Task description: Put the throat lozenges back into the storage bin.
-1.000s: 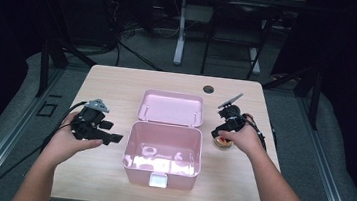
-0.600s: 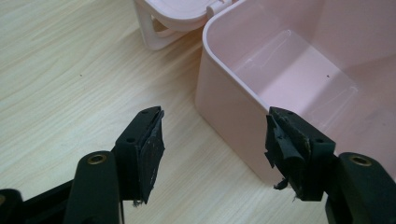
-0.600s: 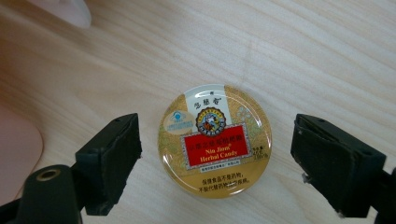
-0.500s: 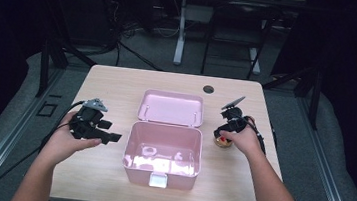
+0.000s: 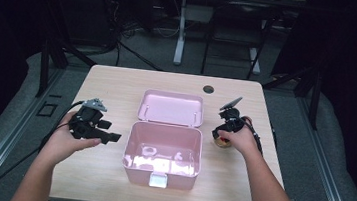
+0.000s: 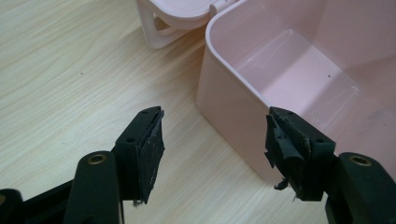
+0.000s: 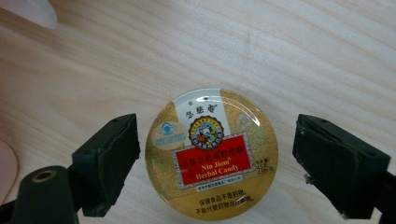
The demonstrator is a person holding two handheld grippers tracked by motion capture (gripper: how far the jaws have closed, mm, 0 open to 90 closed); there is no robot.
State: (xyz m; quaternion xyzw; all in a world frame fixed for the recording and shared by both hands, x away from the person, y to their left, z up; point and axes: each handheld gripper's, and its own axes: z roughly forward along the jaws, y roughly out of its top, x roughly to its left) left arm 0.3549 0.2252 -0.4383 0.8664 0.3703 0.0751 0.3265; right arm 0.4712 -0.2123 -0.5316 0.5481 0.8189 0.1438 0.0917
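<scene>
Bare tabletop (image 7: 303,51) around candy tin (image 7: 211,151), seemingly.

Dark room; grey floor (image 5: 28,79); white stand (image 5: 180,35); cables (image 5: 136,51) behind.

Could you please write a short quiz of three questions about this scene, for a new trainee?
1. True or false: the right tongs are already shut on the candy tin.
2. Which thing lies nearest to the left tongs? A) the pink box B) the candy tin C) the dark round hole in the table
3. Fill in: the lid of the pink box is ____.

Key
1. False: the jaws stand open on either side of the tin, apart from it.
2. A: the box wall is just ahead of the open jaws.
3. Open, lying back on the table behind the box.
</scene>
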